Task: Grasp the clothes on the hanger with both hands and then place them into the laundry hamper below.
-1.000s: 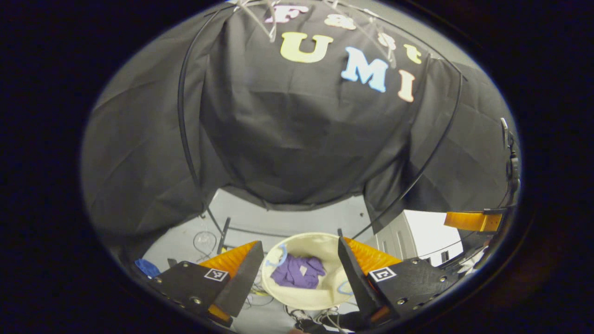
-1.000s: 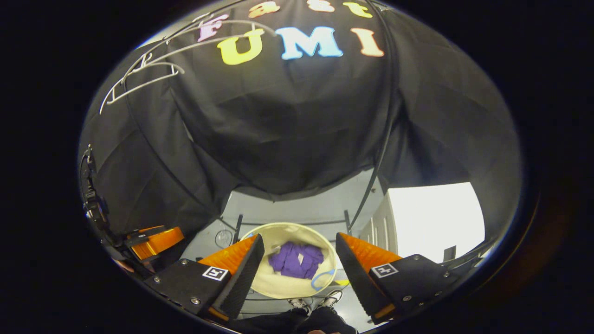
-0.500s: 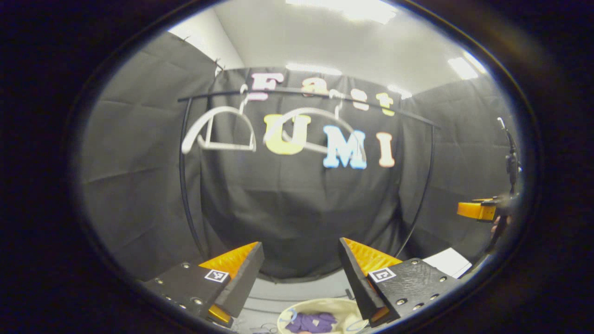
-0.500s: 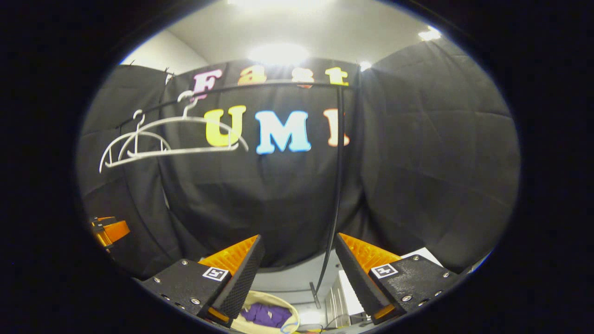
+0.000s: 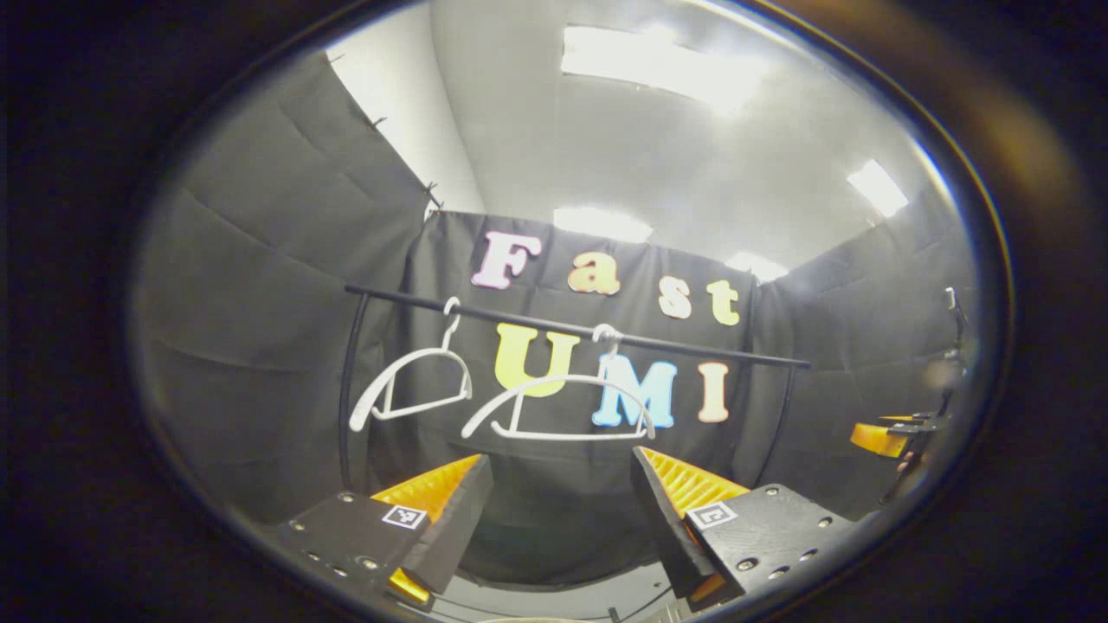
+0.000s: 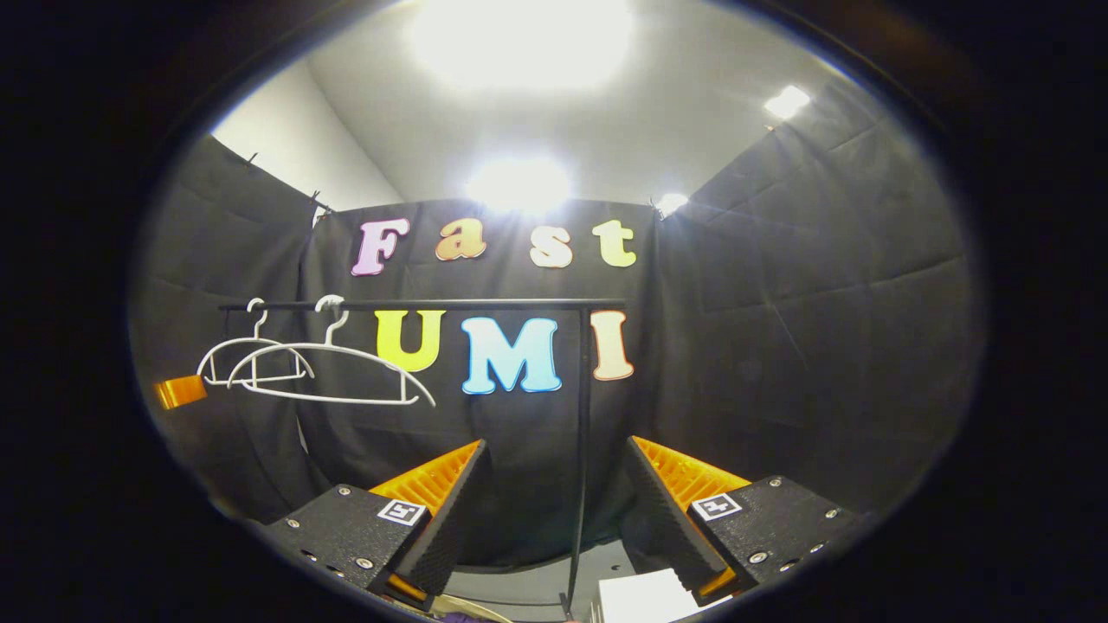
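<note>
Two bare white hangers [image 5: 554,407] hang on the black rail [image 5: 571,329] above and ahead of the left tool [image 5: 561,502], which gapes released and empty, as does the right tool [image 6: 558,506], with the hangers [image 6: 320,372] up to its left.

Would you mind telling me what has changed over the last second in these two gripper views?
Both grippers tilted up from the hamper, which held the purple garment, to face the rail. The left gripper and right gripper stayed open and empty. The two bare hangers still hang on the rail.
</note>
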